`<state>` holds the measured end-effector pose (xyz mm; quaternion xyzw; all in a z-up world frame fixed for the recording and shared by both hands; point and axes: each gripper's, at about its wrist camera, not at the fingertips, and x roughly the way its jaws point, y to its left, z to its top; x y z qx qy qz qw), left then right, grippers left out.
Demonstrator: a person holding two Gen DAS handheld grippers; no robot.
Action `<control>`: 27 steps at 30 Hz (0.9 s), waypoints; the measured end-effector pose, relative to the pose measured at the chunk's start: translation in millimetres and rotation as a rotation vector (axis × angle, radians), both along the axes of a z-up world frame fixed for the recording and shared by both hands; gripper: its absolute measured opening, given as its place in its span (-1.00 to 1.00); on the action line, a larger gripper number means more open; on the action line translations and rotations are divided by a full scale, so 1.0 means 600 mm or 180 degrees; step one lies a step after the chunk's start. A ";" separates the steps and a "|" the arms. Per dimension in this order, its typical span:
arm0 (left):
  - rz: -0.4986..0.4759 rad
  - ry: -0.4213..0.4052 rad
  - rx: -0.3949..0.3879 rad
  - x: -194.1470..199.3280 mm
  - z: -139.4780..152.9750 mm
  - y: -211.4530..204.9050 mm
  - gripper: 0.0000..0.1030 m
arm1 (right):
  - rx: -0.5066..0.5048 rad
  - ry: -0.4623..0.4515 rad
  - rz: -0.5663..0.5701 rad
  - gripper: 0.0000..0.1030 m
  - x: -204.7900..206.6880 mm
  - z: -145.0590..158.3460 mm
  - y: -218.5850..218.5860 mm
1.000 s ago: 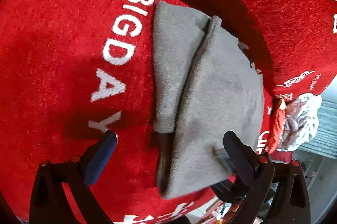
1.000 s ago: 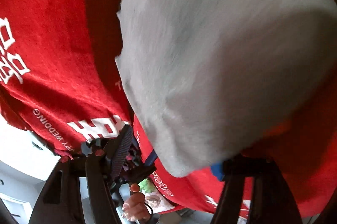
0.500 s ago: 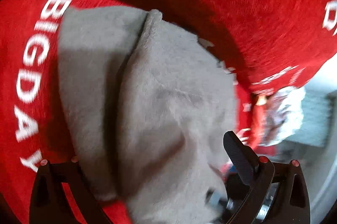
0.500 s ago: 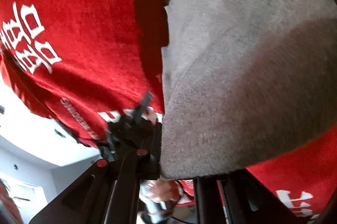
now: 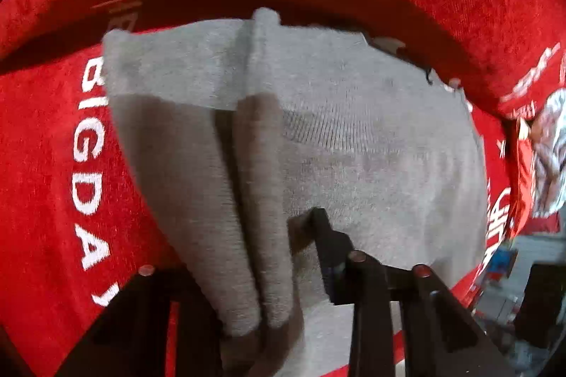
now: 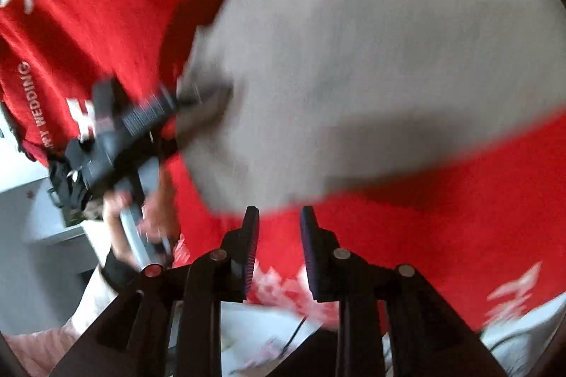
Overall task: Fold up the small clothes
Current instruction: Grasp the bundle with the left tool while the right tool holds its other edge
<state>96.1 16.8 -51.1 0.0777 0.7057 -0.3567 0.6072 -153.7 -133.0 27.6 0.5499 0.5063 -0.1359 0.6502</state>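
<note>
The left gripper [image 5: 283, 270] is closing on the near edge of the grey garment [image 5: 371, 136]: a thick double fold of the knit runs between its fingers, and the right-hand finger [image 5: 325, 235] presses into the cloth. The pinch looks real, with several layers bunched between the jaws.

To do this fold well, I judge the grip should take every layer of that bunched edge, then lift only enough to clear the cloth beneath and carry the edge over in one even sweep, so the stack does not skew.

The right gripper [image 6: 279, 235] is opening with nothing between its fingers; it hangs just off the near edge of the garment [image 6: 371, 58], over bare red cover.

The garment lies folded on the red blanket [image 5: 53, 200], which bears white lettering, close to the blanket's near edge, where the floor shows beyond.

In the right wrist view, though blurred, the left gripper [image 6: 159, 109] reaches into the cloth's left edge from the side, angled steeply down, and the person's hand [image 6: 141, 221] grips its handle from below. The right gripper also points steeply downward.
</note>
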 end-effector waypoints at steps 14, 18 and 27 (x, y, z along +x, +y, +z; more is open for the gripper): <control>-0.0250 -0.0525 -0.0539 -0.088 0.196 -0.123 -0.68 | -0.0070 0.0125 0.0596 -0.73 0.058 -0.098 -0.072; -0.0676 -0.0626 -0.0664 -0.162 0.234 -0.240 -0.68 | 0.0076 0.0005 0.0264 -0.72 0.019 -0.084 -0.113; -0.1409 -0.0942 0.0057 -0.305 0.139 -0.398 -0.67 | 0.0501 -0.0378 -0.0613 -0.66 -0.113 -0.110 -0.209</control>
